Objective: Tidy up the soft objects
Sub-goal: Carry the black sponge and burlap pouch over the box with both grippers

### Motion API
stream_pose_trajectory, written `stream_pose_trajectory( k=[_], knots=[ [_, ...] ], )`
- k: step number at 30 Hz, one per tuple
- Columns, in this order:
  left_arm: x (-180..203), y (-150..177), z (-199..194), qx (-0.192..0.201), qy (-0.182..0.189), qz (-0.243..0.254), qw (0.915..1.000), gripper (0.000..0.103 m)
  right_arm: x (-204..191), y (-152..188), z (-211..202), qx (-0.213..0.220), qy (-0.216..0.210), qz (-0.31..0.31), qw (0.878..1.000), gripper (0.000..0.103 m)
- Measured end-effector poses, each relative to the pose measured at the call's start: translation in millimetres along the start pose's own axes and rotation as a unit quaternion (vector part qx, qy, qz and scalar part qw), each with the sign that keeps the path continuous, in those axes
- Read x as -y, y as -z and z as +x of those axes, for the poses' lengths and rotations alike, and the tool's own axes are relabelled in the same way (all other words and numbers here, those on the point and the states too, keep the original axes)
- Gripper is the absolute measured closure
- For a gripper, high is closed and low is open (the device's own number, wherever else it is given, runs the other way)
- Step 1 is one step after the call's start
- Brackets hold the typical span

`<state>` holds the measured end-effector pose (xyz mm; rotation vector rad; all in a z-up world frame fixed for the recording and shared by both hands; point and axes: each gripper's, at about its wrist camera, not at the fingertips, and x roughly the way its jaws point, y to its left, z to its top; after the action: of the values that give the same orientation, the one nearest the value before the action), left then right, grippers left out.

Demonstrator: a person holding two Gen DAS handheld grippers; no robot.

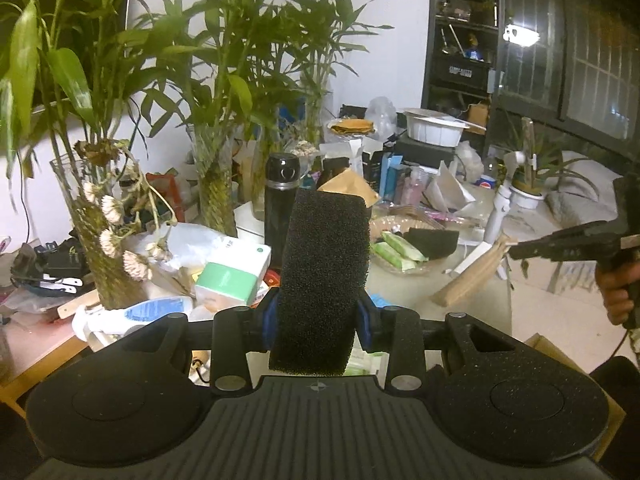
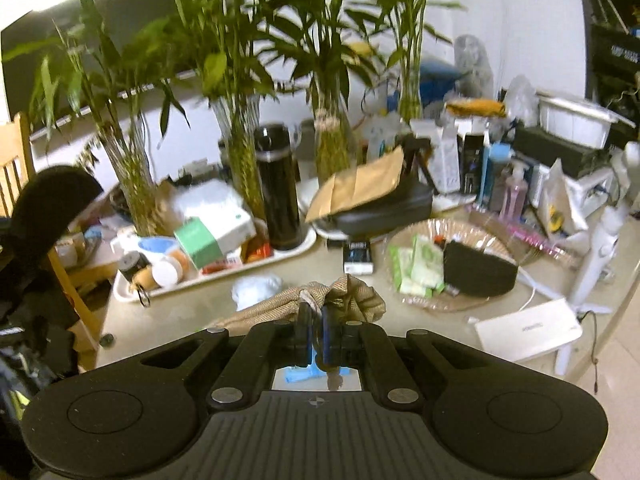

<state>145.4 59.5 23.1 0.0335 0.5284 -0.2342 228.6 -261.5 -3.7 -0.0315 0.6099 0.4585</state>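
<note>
My left gripper [image 1: 316, 312] is shut on a black foam sponge [image 1: 324, 268], which stands upright between the blue pads. The same sponge [image 2: 52, 204] shows at the far left of the right wrist view. My right gripper [image 2: 315, 320] is shut on the gathered top of a beige woven cloth bag [image 2: 344, 300], lifted over the table. In the left wrist view that gripper [image 1: 514, 249] comes in from the right with the bag [image 1: 472, 276] hanging from it. A clear glass plate [image 2: 472, 305] holds green packets [image 2: 420, 268] and another black sponge [image 2: 476, 276].
Bamboo stalks in glass vases [image 1: 216, 196] line the back of the cluttered table. A black flask [image 2: 280, 192] stands on a white tray [image 2: 120, 294]. A white box [image 2: 528, 330] and a white stand [image 2: 600, 248] are at the right, a wooden chair [image 2: 16, 160] at the left.
</note>
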Motion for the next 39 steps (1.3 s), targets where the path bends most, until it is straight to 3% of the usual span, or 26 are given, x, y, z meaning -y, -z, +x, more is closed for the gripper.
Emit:
stream_pose_trajectory(
  k=[11, 24, 33, 39],
  knots=[
    [14.5, -7.6, -37.9, 0.007, 0.008, 0.042, 0.999, 0.066, -14.7, -13.4, -42.8, 0.018, -0.011, -0.025, 0.999, 0.096],
    [22.5, 0.8, -72.0, 0.004, 0.065, 0.051, 0.9966, 0.066, -41.0, -4.0, -93.6, 0.029, -0.032, -0.038, 0.998, 0.096],
    [44.3, 21.6, -81.0, -0.035, 0.107, 0.048, 0.9926, 0.066, -55.8, 7.9, -125.2, 0.04, -0.046, -0.045, 0.997, 0.096],
    [59.2, 27.5, -71.8, -0.056, 0.15, 0.017, 0.987, 0.062, -61.8, 11.4, -140.7, 0.044, -0.049, -0.054, 0.996, 0.096]
  ],
)
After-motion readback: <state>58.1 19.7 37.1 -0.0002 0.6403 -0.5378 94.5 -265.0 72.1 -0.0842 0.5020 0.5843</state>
